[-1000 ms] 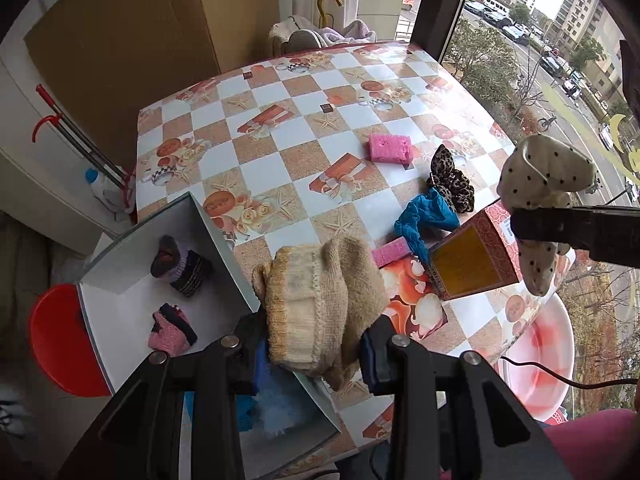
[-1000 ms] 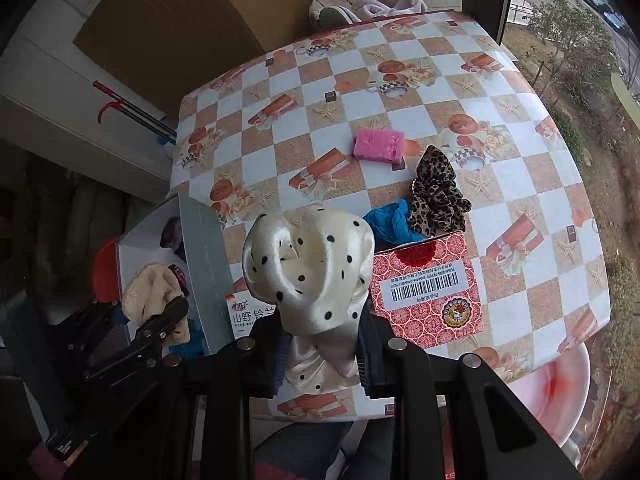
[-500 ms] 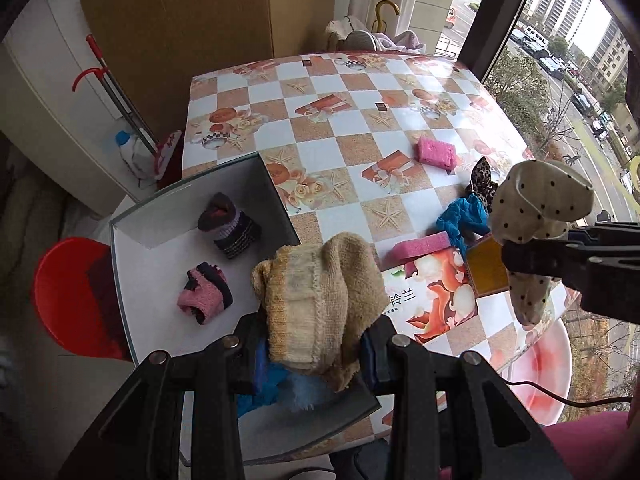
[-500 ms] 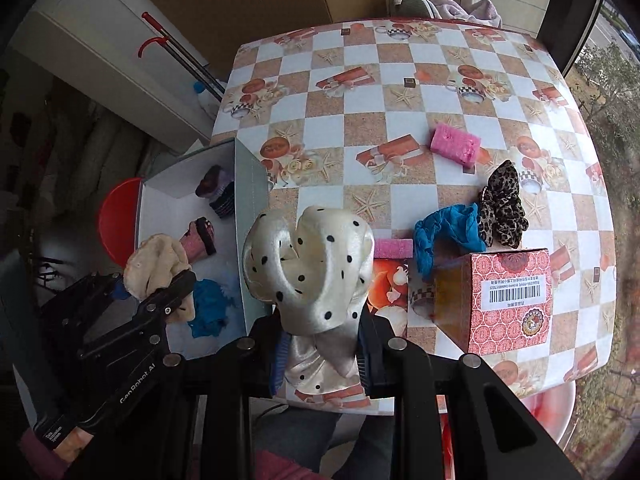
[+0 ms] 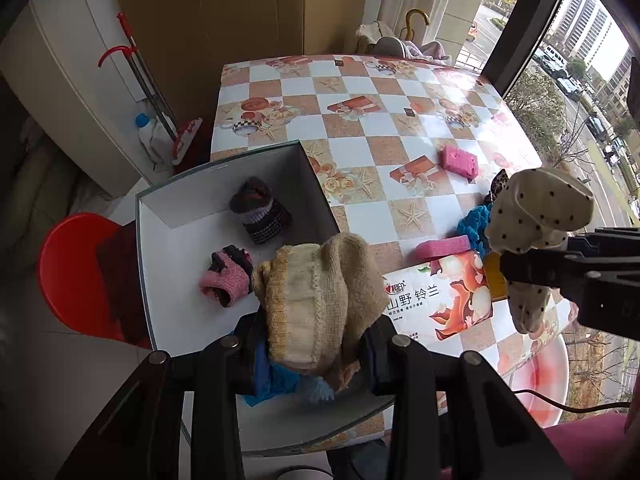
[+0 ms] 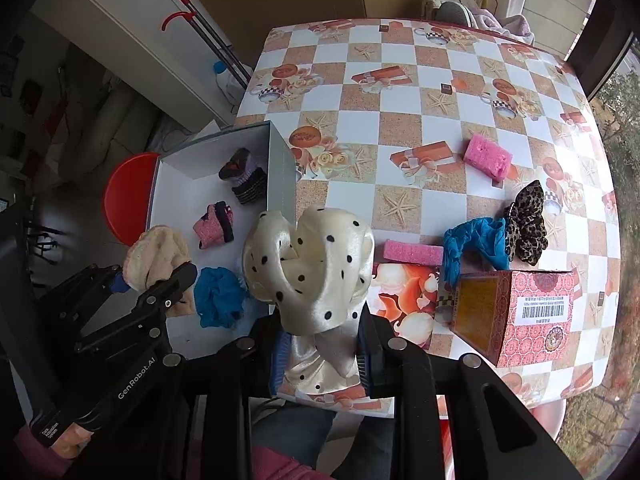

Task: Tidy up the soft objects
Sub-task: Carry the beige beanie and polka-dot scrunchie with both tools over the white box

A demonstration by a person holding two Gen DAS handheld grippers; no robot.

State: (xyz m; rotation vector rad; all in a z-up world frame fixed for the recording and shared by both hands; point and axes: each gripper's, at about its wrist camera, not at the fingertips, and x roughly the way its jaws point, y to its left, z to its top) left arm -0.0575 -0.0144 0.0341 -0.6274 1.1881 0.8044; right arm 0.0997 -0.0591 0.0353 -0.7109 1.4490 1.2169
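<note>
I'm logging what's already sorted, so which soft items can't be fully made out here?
- Blue fuzzy item in the white box: left wrist view, mostly behind the beige knit.
- Blue cloth: left wrist view, partly behind the polka-dot scrunchie.
- Leopard scrunchie: same, only a sliver.

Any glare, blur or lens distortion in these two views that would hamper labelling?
Left wrist view: window glare washes out the far right of the table; fisheye bends its edges; the beige knit sock in the left gripper is sharp. Right wrist view: even daylight, dark vignetted corners; the polka-dot scrunchie in the right gripper has a satin sheen but stays legible.
</note>
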